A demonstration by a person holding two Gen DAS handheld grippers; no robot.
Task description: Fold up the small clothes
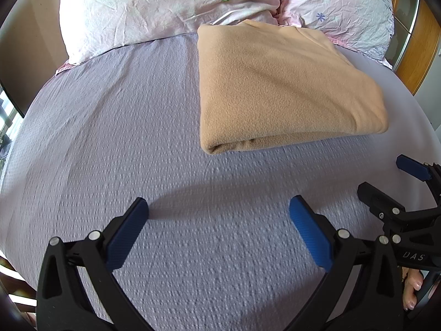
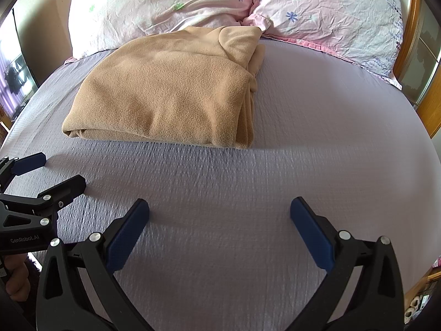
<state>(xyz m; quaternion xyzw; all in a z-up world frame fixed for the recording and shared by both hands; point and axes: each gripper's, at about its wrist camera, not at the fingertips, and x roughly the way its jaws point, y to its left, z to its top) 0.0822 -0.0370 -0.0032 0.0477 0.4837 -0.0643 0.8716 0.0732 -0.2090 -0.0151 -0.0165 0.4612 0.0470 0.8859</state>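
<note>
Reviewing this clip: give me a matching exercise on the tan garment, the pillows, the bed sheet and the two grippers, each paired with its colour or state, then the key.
Column 1
1. tan fleece garment
2. pillows
3. bed sheet
4. left gripper and right gripper

Column 2
A. lilac, textured, spread under everything
B. open, holding nothing, hovering over the sheet
C. folded into a compact rectangle
D. pink and white, flower print, at the head of the bed

Pairs: 1-C, 2-D, 3-A, 4-B
</note>
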